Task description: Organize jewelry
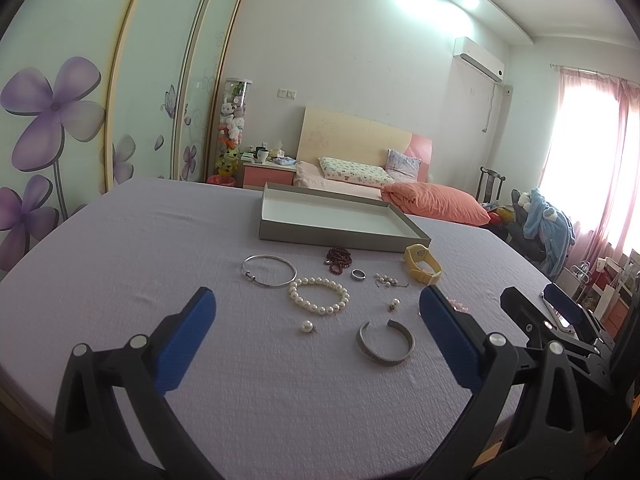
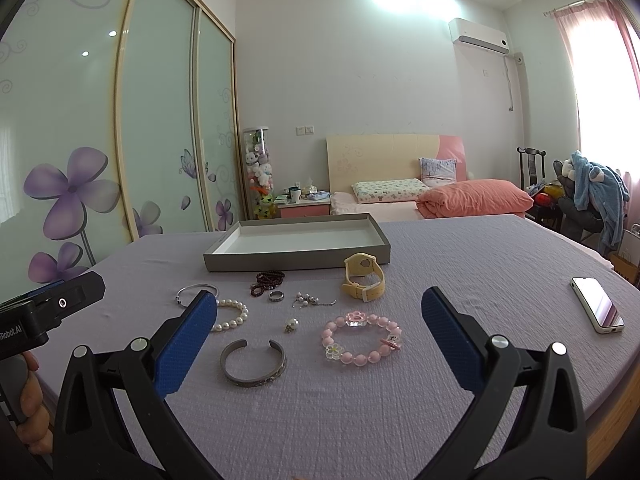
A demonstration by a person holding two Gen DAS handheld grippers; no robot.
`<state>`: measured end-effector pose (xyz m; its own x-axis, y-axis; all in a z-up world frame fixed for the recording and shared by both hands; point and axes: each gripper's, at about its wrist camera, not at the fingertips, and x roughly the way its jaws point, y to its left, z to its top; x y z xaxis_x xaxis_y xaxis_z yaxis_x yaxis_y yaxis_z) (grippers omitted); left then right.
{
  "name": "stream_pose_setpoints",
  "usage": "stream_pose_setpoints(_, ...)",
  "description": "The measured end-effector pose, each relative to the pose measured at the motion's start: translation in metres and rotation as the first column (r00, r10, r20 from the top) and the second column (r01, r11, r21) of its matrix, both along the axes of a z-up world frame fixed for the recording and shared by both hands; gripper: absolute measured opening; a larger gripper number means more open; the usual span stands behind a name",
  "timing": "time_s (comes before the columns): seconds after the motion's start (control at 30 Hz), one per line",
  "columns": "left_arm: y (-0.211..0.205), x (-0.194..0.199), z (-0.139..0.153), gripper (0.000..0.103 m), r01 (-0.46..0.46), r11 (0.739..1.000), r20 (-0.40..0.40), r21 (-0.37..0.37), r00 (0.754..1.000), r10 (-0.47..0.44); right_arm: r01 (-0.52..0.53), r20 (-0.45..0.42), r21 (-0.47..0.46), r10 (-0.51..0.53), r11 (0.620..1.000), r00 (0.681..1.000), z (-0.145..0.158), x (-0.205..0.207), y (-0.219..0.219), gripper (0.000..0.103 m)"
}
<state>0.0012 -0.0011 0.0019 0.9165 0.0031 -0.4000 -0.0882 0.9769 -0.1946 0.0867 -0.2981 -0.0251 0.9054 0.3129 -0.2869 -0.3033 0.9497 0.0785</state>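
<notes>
Both tongs gape wide, holding nothing: left gripper (image 1: 316, 320), right gripper (image 2: 320, 320). Jewelry lies scattered on the lilac cloth before the empty grey tray (image 2: 376, 236). Suggest the right takes the pink bead bracelet (image 2: 362, 338) first, pinching one side of the loop.

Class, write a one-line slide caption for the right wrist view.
Open right gripper above a pink bead bracelet and silver cuff, grey tray empty behind.

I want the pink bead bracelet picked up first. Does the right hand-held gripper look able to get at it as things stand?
Probably yes. The right hand-held gripper is open, and the pink bead bracelet lies flat on the purple cloth ahead of it, apart from the silver cuff, with nothing between.
</notes>
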Motion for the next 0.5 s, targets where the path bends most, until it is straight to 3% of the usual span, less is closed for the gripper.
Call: stream_pose_setpoints(0.5,-0.0004,0.0004,-0.0023,0.101,0.0,1.0,0.0,-0.001,1.0,0.0,-0.001,0.0,0.001,0.001,1.0,1.0,0.002,0.0006,-0.0008,0.102)
